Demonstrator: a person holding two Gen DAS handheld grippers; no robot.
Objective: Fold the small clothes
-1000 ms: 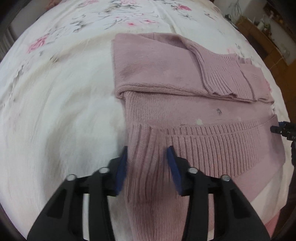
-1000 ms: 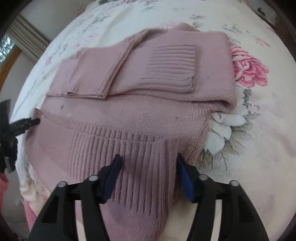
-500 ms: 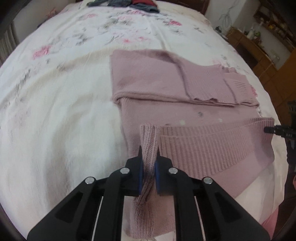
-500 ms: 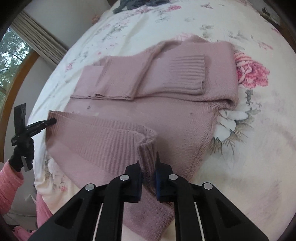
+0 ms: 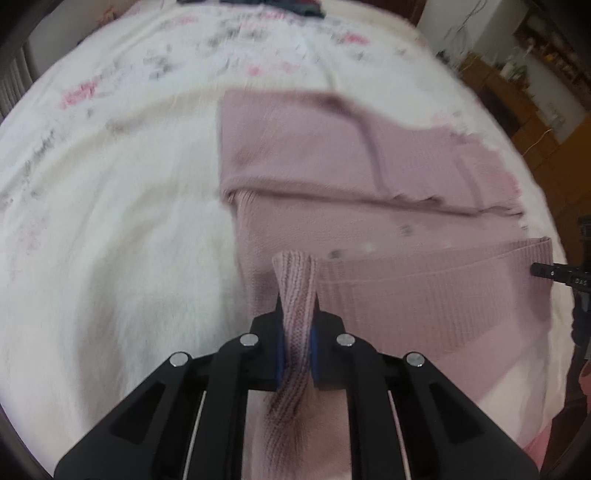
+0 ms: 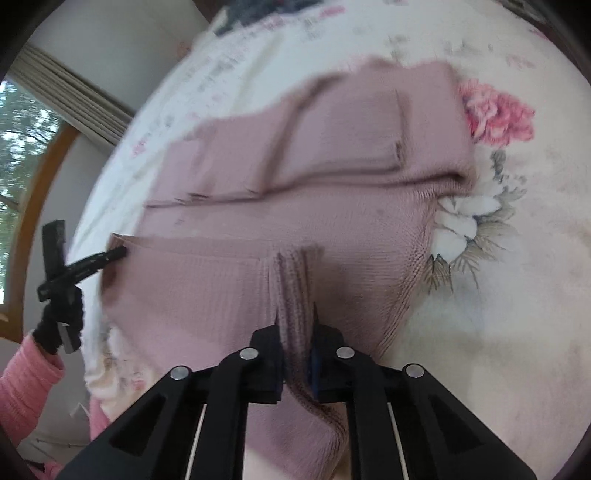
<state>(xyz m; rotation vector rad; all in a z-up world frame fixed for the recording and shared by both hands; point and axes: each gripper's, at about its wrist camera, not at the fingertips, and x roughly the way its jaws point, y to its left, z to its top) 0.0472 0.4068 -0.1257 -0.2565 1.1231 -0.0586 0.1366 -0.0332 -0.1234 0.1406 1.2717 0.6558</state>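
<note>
A dusty pink knit sweater (image 5: 332,173) lies on a floral bedspread (image 5: 110,221), its sleeves folded across the chest. My left gripper (image 5: 296,306) is shut on the left corner of the ribbed hem, which stands up in a bunch between the pads. In the right wrist view the same sweater (image 6: 332,155) spreads ahead, and my right gripper (image 6: 295,317) is shut on the hem's right corner. The hem is lifted off the bed between both grippers. The other gripper's tip shows at each view's edge: right gripper (image 5: 554,271), left gripper (image 6: 92,260).
The bedspread (image 6: 517,295) extends widely around the sweater. Dark clothes (image 5: 288,5) lie at the far end of the bed. Wooden furniture (image 5: 517,96) stands to the right of the bed, a window with curtains (image 6: 55,110) to the left. A pink sleeve (image 6: 22,373) is near the left gripper.
Both grippers went from open around the hem corners to shut on them, then lifted the hem up and forward over the sweater's body. The views are now motion-blurred.
</note>
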